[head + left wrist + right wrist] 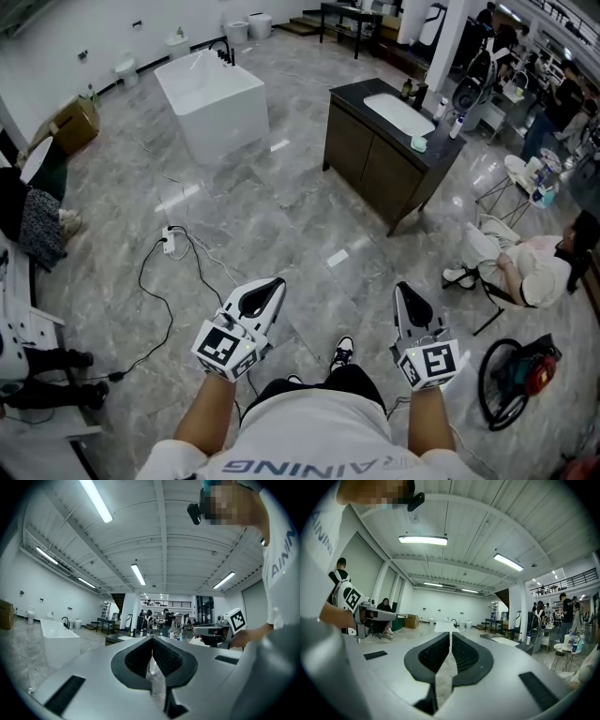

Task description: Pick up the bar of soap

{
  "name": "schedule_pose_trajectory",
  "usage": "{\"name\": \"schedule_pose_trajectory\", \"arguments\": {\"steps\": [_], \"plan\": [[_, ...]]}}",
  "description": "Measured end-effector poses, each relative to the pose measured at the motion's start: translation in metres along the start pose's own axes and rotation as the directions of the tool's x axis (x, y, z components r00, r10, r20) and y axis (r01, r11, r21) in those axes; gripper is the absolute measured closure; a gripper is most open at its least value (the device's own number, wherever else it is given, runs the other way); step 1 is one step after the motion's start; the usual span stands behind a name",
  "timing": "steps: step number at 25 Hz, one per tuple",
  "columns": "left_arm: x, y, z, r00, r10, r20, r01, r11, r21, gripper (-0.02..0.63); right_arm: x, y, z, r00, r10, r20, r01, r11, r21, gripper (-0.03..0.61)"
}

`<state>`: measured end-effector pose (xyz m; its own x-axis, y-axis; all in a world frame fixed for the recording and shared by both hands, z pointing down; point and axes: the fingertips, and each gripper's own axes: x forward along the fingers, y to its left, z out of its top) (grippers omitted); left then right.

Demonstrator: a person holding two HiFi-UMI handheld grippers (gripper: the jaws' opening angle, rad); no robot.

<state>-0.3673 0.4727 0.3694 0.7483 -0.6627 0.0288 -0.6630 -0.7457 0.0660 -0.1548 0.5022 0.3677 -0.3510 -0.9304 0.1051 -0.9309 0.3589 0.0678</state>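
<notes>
- Green and small, the bar of soap [418, 143] lies on top of a dark cabinet [368, 161], close to the top's front edge. It is too small to tell its shape.
- A white sink [397, 113] is set into the same top, near the soap. Some bottles [457, 124] stand at the far side of the top, near the soap too.
- The soap is far from both sets of fingers. It lies ahead of them, across a wide stretch of grey stone floor [281, 216]. Nothing touches it.
- The right gripper [401, 287] is the closer one. It is held low, near the person's body, and points up the floor toward the cabinet. Its fingers are pressed together with nothing between them, as the right gripper view shows too [450, 634].
- The left gripper [277, 281] is beside it, farther left and farther from the soap. Its fingers [164, 656] meet at the tips, and nothing is held there.
- Each gripper carries a cube with black and white squares, right by the hand that holds it.
- A black and white shoe [342, 352] shows on the floor between the two grippers.
- A white bathtub [211, 98] stands to the left of the cabinet, well apart from it.
- A white plug box [170, 241] with a black cord lies on the floor on the left.
- A person [530, 272] sits on the right, and a red and black machine [520, 370] lies on the floor near the right gripper.
</notes>
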Motion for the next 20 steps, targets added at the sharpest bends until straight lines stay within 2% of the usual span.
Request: {"name": "schedule_pose_trajectory", "arguments": {"steps": [9,20], "plan": [[0.029,0.030,-0.007,0.999,0.034,-0.006,-0.034,0.999,-0.002,0.603,0.048,-0.022,-0.009,0.999,0.044,0.001,-0.044,0.999,-0.023,0.551],[0.112,0.069,0.007,0.998,0.057,-0.025,-0.056,0.998,0.032,0.603,0.118,-0.090,0.000,0.999,0.045,0.025,-0.045,0.999,-0.005,0.551]]}}
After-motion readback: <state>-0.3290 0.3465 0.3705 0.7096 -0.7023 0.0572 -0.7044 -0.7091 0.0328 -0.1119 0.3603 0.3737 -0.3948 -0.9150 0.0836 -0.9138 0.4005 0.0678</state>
